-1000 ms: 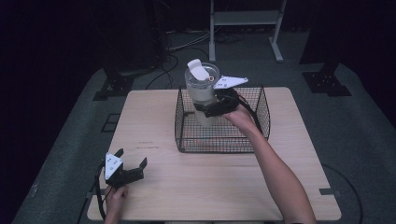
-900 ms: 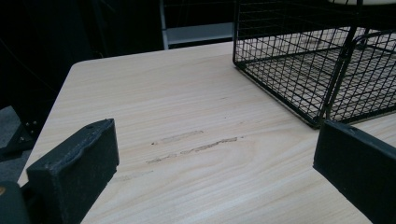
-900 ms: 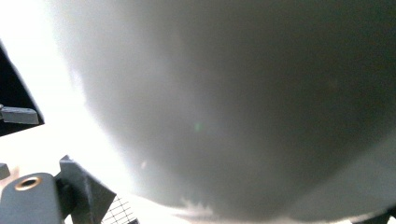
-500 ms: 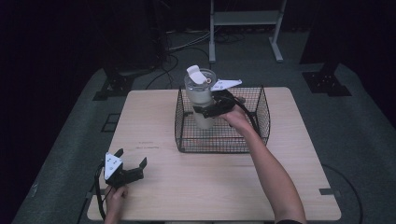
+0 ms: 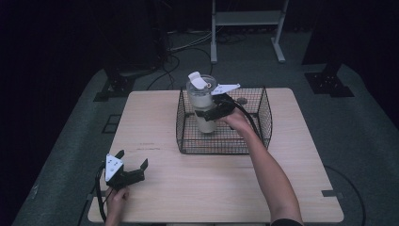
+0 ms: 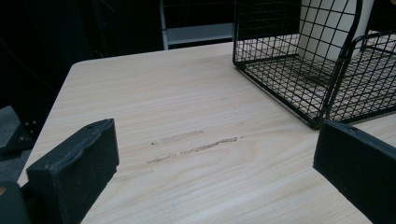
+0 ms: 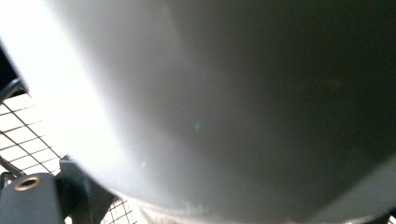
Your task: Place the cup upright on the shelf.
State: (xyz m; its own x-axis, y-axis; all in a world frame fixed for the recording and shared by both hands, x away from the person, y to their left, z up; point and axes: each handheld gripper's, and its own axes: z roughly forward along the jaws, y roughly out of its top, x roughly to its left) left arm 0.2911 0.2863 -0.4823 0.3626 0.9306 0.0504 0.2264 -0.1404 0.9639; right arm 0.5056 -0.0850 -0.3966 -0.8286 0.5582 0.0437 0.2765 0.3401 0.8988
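At the near left corner of the pale wooden table (image 5: 188,188), the left gripper (image 5: 131,170) rests idle, its jaws spread wide with nothing between them. Further right, the black wire mesh basket (image 5: 256,141) sits at the table's far middle. Inside it stands a tall translucent white lidded container (image 5: 202,101), clamped around its middle by the right gripper (image 5: 210,114). Lower it straight and upright, probably releasing only once its base sits flat on the basket floor.
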